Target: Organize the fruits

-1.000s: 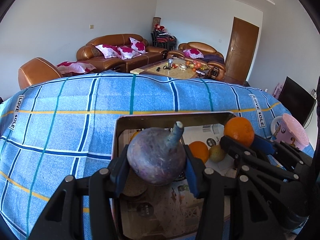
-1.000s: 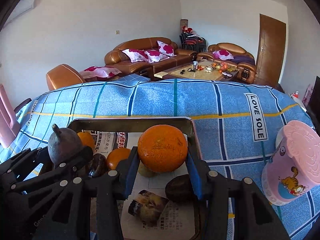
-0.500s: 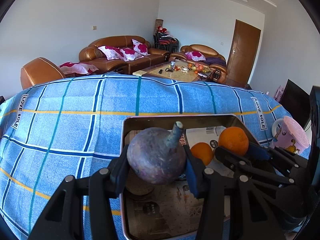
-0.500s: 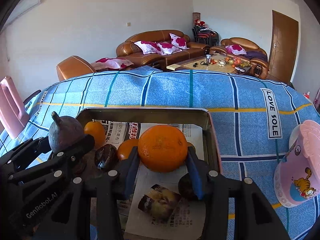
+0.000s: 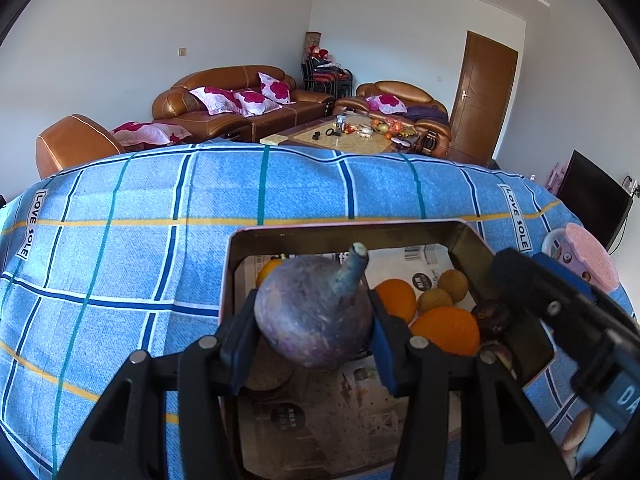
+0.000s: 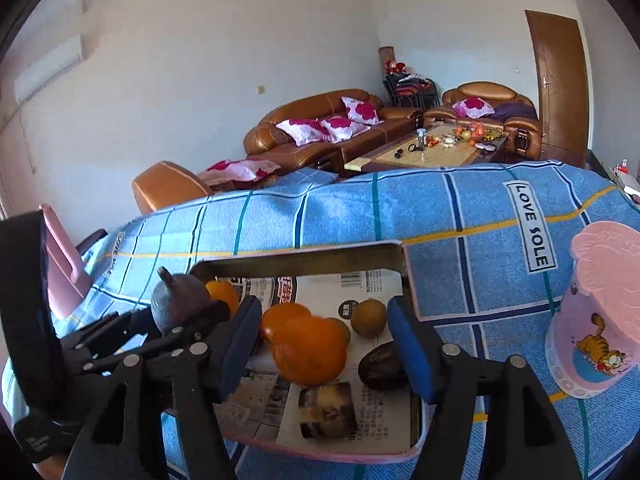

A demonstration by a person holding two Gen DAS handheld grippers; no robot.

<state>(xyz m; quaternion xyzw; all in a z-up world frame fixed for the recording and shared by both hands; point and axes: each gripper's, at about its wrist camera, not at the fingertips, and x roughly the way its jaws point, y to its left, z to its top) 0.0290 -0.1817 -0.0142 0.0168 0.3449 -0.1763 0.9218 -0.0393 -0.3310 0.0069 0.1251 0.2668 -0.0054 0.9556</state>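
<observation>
Orange and blurred in the right wrist view, the large orange [image 6: 310,350] sat inside the metal tray [image 6: 296,254] among its kind, and the right hand-held gripper [image 6: 322,350] stood around it with its jaws opening, both blue pads clear of the peel, which suggested a release onto the newspaper lining [image 6: 328,286] so the fruit would lie with the other citrus. Just beside it lay a second orange [image 6: 280,316], a greenish-brown round fruit [image 6: 369,318] and a dark brown fruit [image 6: 380,362], apparently gathered on that side of the tray. The purple stemmed fruit [image 5: 314,316] was pinched between the pads of the left hand-held gripper [image 5: 314,328], held over the tray's near left part with its stem pointing up, probably waiting for a free spot. The tray rested on a blue plaid cloth [image 5: 120,248] covering the counter, where a pink lidded cup [image 6: 596,312] stood well to the right, out of the way of both tools.
</observation>
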